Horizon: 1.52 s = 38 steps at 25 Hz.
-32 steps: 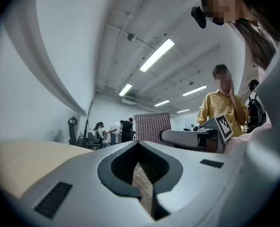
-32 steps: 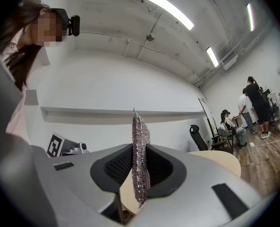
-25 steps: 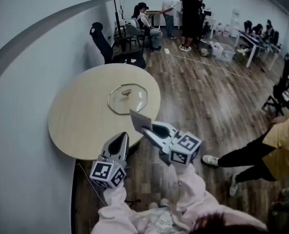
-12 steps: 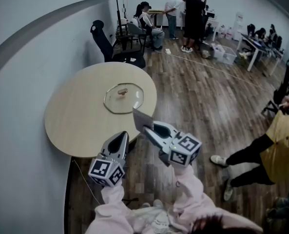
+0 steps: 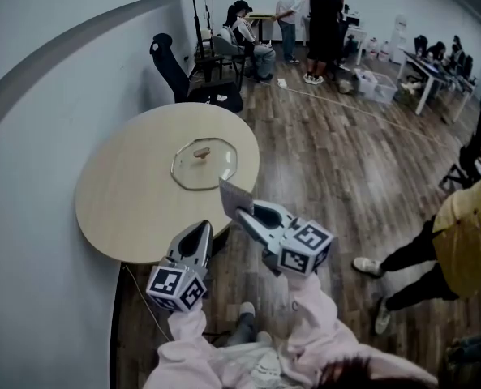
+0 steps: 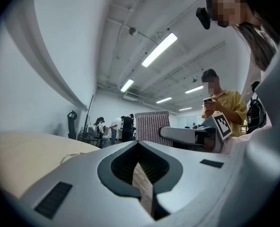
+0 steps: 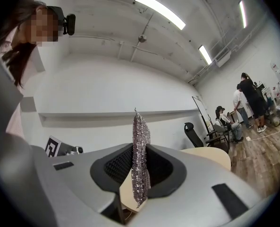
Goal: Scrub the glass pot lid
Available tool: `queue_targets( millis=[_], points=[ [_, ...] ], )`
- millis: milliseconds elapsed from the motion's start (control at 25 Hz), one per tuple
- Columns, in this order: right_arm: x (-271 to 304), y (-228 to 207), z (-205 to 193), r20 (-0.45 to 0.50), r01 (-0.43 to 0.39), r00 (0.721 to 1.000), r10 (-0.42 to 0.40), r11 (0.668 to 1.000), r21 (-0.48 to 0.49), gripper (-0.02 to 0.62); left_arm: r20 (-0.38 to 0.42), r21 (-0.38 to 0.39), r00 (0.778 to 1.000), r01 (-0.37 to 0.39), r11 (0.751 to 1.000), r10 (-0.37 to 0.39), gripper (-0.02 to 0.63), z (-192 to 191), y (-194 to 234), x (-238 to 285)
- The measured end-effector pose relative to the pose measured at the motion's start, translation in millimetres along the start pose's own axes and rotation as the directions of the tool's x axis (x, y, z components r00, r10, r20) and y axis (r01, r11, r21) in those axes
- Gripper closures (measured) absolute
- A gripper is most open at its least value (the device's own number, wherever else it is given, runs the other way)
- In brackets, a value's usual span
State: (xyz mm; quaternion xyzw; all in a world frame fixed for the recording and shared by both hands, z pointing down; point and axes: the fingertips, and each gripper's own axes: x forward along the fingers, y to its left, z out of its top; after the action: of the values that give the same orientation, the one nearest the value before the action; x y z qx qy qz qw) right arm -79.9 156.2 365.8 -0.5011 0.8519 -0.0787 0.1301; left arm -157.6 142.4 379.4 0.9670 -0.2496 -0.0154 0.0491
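Plainly, the glass pot lid is laid flat on the round wooden tabletop, right of its centre, with the knob turned upward. Both pairs of tongs are held at the near edge of the tabletop, apart from the lid. The left tongs are clenched on nothing: in the left gripper view their tips are pressed together, and only plank floor is seen through the hollow behind them. The right tongs are held just right of the left ones and are clenched on a metal mesh scrubber — a silvery, glittering sheet that is gripped edge-on between the jaws and stands up past them. Beyond the far edge of the tabletop a black office chair is placed, and farther off a group of people is gathered. At the right, a person in a yellow top is partly shown.
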Motion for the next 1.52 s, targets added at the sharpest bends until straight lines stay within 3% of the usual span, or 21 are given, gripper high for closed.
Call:
queue_targets(
  millis=[280, 1000, 1520],
  points=[
    [11, -17, 6, -0.012, 0.017, 1.000, -0.017, 1.000, 0.008, 0.518, -0.003, -0.012, 1.000, -0.005, 1.000, 0.005, 0.607, 2, 15, 19],
    [71, -109, 23, -0.018, 0.105, 0.994, -0.105, 0.994, -0.015, 0.518, 0.016, -0.034, 0.996, 0.088, 0.996, -0.087, 0.607, 7, 75, 123],
    [126, -134, 12, -0.043, 0.128, 0.991, -0.128, 0.992, -0.002, 0.518, 0.019, -0.061, 0.997, 0.069, 0.996, -0.068, 0.607, 7, 134, 138]
  ],
)
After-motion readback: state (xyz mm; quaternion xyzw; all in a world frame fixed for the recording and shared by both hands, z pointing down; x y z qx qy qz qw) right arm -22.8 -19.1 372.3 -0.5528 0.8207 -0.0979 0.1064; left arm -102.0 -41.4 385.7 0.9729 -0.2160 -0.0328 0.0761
